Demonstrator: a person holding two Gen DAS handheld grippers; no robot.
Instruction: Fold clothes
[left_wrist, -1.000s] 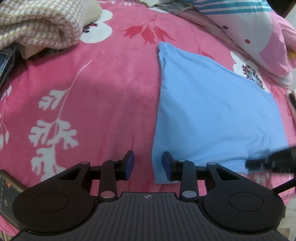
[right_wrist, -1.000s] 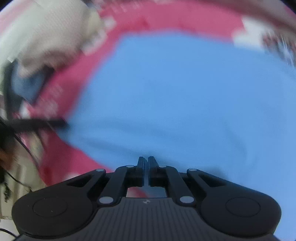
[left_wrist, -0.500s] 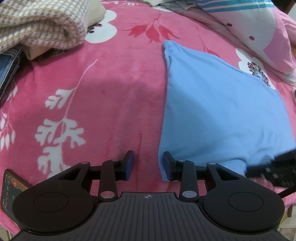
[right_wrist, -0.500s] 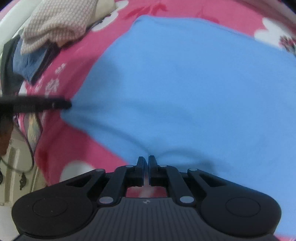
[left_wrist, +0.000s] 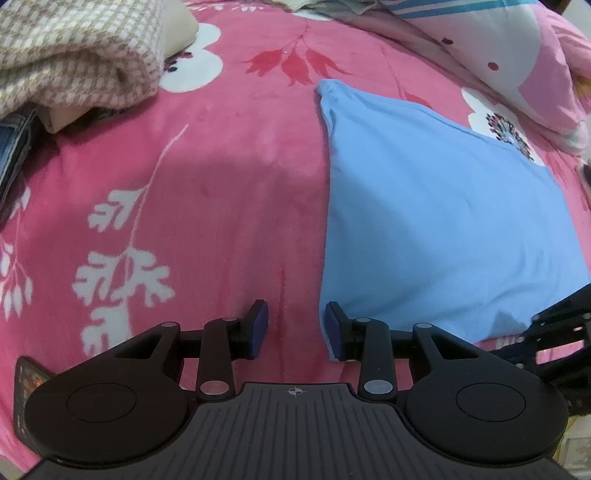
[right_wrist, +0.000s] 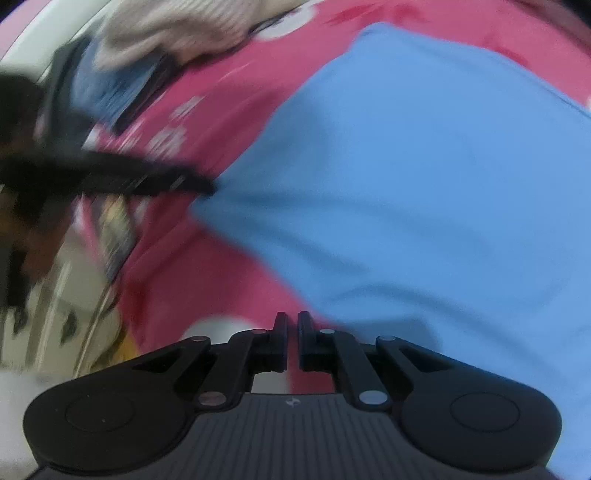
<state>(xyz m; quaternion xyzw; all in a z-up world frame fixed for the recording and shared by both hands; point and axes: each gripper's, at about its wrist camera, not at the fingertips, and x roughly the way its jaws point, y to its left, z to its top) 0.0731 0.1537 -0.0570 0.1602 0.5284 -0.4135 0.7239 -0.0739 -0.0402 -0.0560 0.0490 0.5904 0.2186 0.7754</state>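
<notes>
A light blue garment (left_wrist: 424, 221) lies flat on the pink flowered blanket (left_wrist: 184, 184). My left gripper (left_wrist: 295, 325) is open over bare blanket. Its right finger (left_wrist: 334, 328) is at the garment's near left corner, and no cloth is between the pads. In the right wrist view the garment (right_wrist: 424, 166) fills the right side. My right gripper (right_wrist: 291, 332) is almost shut, with a thin slit and nothing in it, just off the garment's near edge. The left gripper (right_wrist: 147, 181) shows there as a blurred dark bar that touches the garment's corner.
A folded checked cloth (left_wrist: 74, 55) lies on dark jeans (left_wrist: 11, 147) at the far left. A pink and white pillow (left_wrist: 498, 48) is at the far right. A flat device with a screen (left_wrist: 26, 387) lies at the blanket's near left edge. The right gripper's body (left_wrist: 554, 332) shows at the right edge.
The right gripper's tips slid off the garment's near edge, where a small fold ran to them, and rolled. A thin slit has opened between its pads. The left gripper stayed put.
</notes>
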